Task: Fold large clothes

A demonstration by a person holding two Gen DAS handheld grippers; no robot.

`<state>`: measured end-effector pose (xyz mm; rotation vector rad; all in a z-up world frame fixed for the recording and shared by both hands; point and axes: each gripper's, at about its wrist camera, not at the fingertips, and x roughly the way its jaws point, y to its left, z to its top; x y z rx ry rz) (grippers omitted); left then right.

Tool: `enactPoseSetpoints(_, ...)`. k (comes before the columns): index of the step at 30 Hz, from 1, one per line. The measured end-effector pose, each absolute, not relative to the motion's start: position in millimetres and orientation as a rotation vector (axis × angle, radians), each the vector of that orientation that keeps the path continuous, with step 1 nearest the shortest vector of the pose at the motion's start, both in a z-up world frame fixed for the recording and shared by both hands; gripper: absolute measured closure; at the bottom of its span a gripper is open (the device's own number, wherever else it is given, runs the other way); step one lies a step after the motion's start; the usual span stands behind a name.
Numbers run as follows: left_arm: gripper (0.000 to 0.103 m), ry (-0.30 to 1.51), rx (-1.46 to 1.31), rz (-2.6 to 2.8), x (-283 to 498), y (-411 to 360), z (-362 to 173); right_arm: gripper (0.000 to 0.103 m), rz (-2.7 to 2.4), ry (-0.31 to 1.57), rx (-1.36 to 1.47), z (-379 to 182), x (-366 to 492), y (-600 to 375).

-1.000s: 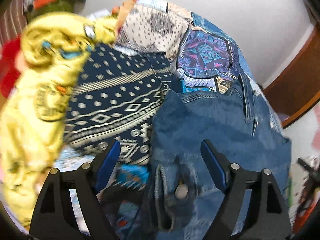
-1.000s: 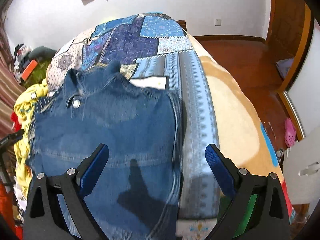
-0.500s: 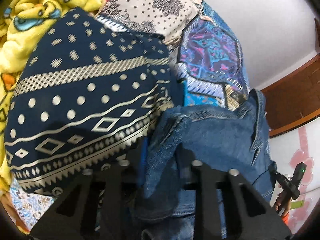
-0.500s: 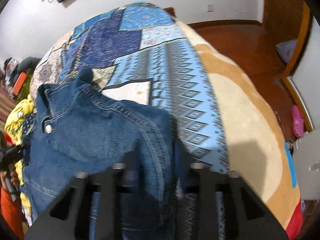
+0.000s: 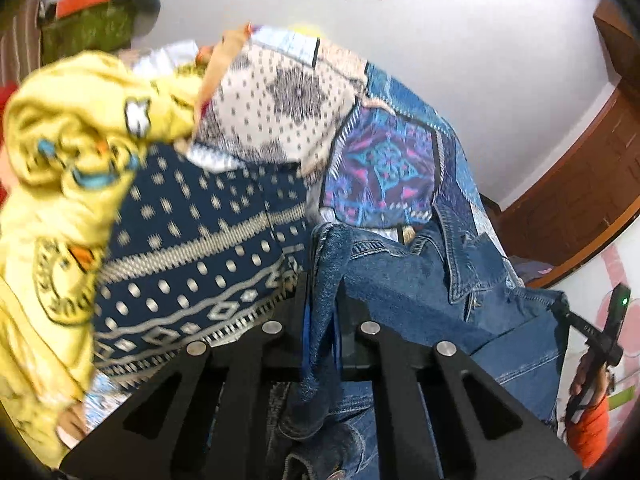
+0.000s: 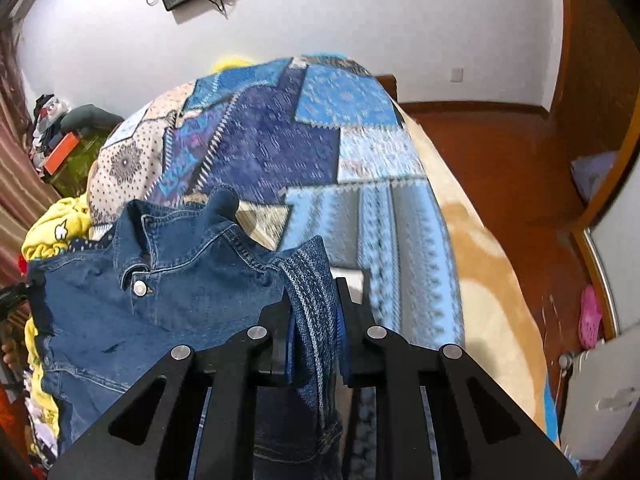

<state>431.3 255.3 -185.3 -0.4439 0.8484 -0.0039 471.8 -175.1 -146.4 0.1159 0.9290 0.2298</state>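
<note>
The left gripper (image 5: 320, 312) pinches one edge fold of the blue denim jacket (image 5: 420, 292), the right gripper (image 6: 314, 312) another. The jacket spreads ahead of both over the blue patchwork-print bedspread (image 6: 320, 136).

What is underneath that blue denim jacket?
The denim jacket lies over a blue patchwork bedspread, which shows beyond its collar, with a navy patterned cloth beside it. Whatever lies directly beneath the denim is hidden.
</note>
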Motion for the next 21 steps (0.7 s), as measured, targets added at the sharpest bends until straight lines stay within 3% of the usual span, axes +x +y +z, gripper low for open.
enactPoseSetpoints(7, 0.094, 0.954, -0.361, 0.082, 455, 264, -227, 0.088, 0.171, 0.982, 0.095, -173, 502, -159)
enactPoseSetpoints(13, 0.082, 1.032, -0.313, 0.152, 458, 268, -273, 0.083, 0.14, 1.03, 0.041, -205, 508, -158)
enactPoseSetpoints(15, 0.077, 1.046, -0.286, 0.155, 453, 265, -277, 0.076, 0.148, 1.061, 0.013, -209, 505, -158)
enactPoseSetpoints(17, 0.072, 1.06, -0.251, 0.153, 448, 261, -274, 0.047, 0.158, 1.101, -0.009, -208, 500, -156)
enactPoseSetpoints(21, 0.056, 1.08, -0.192, 0.151, 431, 249, -259, 0.036, 0.178, 1.065, -0.067, -190, 476, -150)
